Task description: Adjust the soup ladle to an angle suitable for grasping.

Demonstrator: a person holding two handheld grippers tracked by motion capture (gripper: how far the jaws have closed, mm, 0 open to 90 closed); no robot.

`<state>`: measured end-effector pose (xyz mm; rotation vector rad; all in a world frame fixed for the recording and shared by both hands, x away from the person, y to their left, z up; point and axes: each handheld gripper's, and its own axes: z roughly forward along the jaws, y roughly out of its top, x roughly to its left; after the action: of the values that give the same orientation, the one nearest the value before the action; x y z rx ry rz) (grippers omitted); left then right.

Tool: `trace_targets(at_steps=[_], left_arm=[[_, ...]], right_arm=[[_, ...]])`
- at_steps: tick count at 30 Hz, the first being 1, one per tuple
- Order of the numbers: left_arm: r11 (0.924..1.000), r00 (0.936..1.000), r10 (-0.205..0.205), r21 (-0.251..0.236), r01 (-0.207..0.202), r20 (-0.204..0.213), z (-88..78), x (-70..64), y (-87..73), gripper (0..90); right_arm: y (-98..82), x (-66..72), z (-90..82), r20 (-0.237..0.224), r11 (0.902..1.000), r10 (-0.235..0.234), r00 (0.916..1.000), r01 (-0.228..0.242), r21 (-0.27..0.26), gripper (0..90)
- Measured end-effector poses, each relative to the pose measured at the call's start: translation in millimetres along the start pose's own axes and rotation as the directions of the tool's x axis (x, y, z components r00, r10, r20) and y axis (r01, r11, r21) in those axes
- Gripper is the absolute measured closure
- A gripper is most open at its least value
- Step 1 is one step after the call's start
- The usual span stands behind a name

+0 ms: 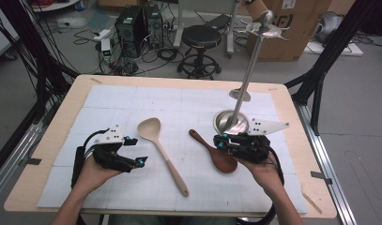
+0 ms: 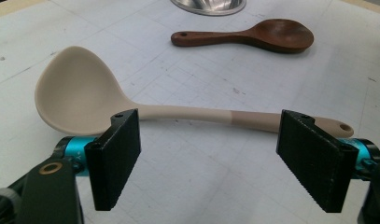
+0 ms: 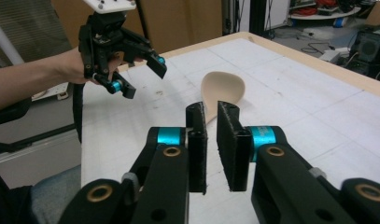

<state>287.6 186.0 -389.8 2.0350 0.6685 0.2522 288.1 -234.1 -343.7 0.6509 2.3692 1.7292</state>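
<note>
Left gripper (image 2: pixel 215 158) jaws wide apart, nothing held; beige ladle (image 2: pixel 145 105) lies just beyond, its long axis crosswise to them. Right gripper (image 3: pixel 212 149) nearly closed, empty, over the dark wooden spoon (image 1: pixel 217 152). Left hand (image 1: pixel 92 173) is nearer the ladle.

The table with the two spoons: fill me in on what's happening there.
A person holds a gripper in each hand over a white mat. The left gripper is open and faces the beige ladle, which lies flat and untouched. The right gripper has its jaws nearly together with nothing between them, and sits beside the dark wooden spoon, near a metal stand. Neither utensil is gripped yet.
</note>
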Motion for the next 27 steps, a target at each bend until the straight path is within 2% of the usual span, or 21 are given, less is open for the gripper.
trace_targets(at_steps=[3, 12, 23, 27], left_arm=[[1.0, 1.0, -0.004, -0.002, 0.004, 0.0, -0.3, -0.2, 0.0, 22.5], [1.0, 1.0, -0.001, -0.001, 0.001, 0.0, -0.1, -0.1, 0.0, 22.5], [1.0, 1.0, -0.003, -0.003, 0.003, -0.003, -0.4, -0.8, -0.2, 22.4], [1.0, 1.0, -0.001, -0.003, 0.001, -0.003, -0.3, -0.6, -0.2, 22.3]], right_arm=[[-4.2, 4.0, 5.1, -0.012, 0.9999, -0.001, 0.9999, 0.001, 0.012, 89.6], [-20.3, 19.3, 22.7, -0.044, 0.9995, 0.013, 0.9989, -0.011, 0.03, 89.7], [-42.0, 28.0, 42.9, -0.048, 0.9965, 0.041, 0.998, -0.037, 0.075, 89.7], [-47.3, 32.3, 51.8, -0.053, 0.9952, 0.038, 0.9979, -0.033, 0.093, 89.7]])
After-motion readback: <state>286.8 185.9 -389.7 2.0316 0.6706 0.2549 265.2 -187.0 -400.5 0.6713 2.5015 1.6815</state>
